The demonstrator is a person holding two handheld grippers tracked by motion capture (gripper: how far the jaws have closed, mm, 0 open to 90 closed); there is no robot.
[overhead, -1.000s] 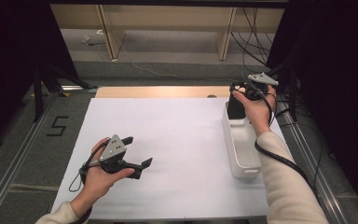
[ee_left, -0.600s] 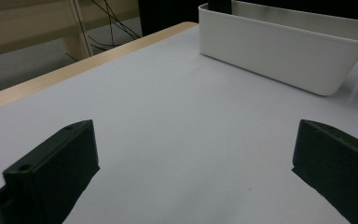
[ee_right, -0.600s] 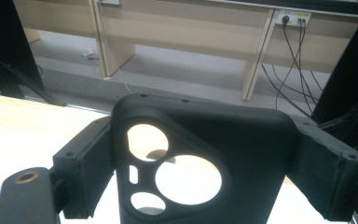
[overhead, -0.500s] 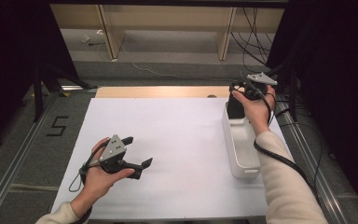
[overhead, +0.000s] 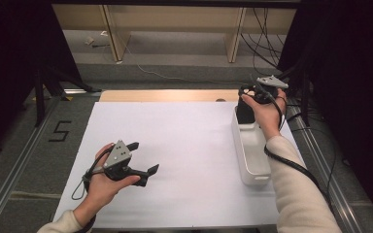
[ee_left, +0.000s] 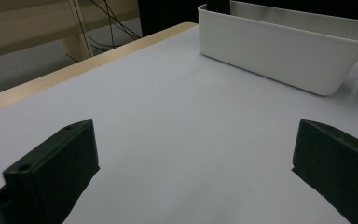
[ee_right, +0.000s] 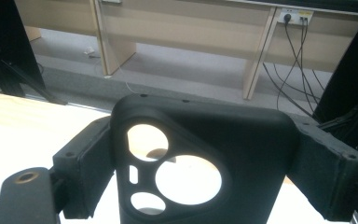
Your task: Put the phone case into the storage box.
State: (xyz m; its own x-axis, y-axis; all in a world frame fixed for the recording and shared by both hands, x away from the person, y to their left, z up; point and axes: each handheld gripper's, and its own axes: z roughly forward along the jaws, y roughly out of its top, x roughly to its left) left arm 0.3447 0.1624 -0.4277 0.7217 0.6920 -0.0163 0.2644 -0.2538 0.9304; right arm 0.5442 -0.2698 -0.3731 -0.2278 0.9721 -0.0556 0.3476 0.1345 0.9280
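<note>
from the high view first: my right hand-held gripper [overhead: 246, 104] sits at the far end of the white bin [overhead: 251, 167], pinching a black phone case [overhead: 244, 112] that stands upright in that end. right forearm runs along the bin's outer side, wrist bent inward over it. left hand-held gripper [overhead: 143, 158] hovers low over the bare white counter [overhead: 189, 141], jaws spread, nothing between them, well apart from the bin.

left gripper view: both jaws wide, pointing toward the bin [ee_left: 279, 51]; empty.

right gripper view: case [ee_right: 200, 158] clamped by its two long edges, camera cutouts facing me. i judge it light, thin and flexible, rubbery rather than slick, not fragile; squeezing mid-edge may bow it, so i'd hold near the thicker cutout end.
</note>
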